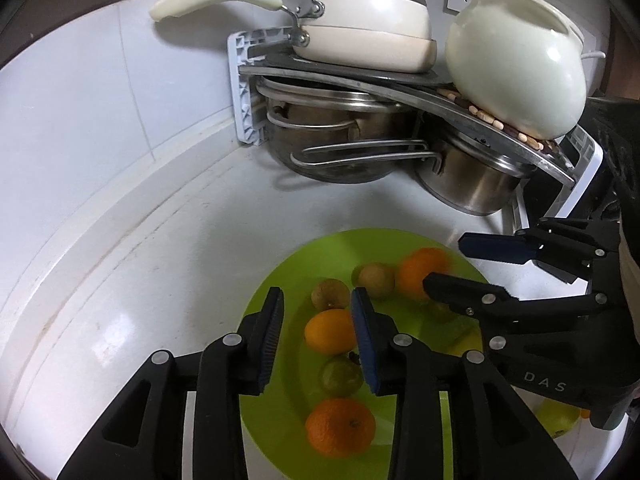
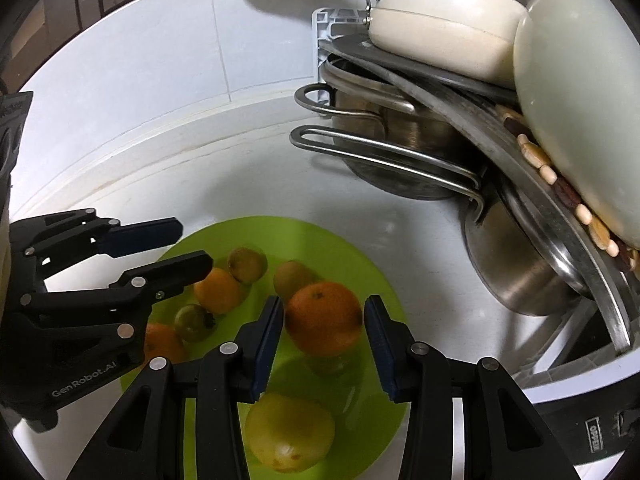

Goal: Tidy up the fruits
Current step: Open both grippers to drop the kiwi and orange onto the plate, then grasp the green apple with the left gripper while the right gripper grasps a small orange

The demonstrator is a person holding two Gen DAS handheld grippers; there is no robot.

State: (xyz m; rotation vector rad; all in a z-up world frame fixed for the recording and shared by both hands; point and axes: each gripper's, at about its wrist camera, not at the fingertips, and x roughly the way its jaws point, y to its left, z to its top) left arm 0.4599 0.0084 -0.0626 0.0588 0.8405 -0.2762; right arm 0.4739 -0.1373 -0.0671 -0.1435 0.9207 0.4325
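So the biggest thing around is the white counter [image 1: 120, 240], running back to a tiled wall, with a corner rack [image 1: 244, 92] stacked full of steel pots [image 1: 472, 184], a cream pan [image 1: 360, 36] and a pale rounded pot [image 1: 516, 80] on top. Next down in size is the lime green plate [image 2: 344, 248] in the middle of the counter – all the fruit sits on it. Left gripper [image 1: 316, 340] hovers over the plate with its jaws slightly apart and nothing pinched; a small orange [image 1: 330, 330] and a greenish fruit [image 1: 340, 374] show in the gap below. Right gripper [image 2: 324, 340] is spread a little too, its pads either side of a big orange [image 2: 322, 318], though I can't tell if they touch it. A yellow fruit [image 2: 290, 432] lies nearest that camera, another orange [image 1: 340, 426] near the left one, and two brownish little fruits [image 2: 247, 264] at the far side.
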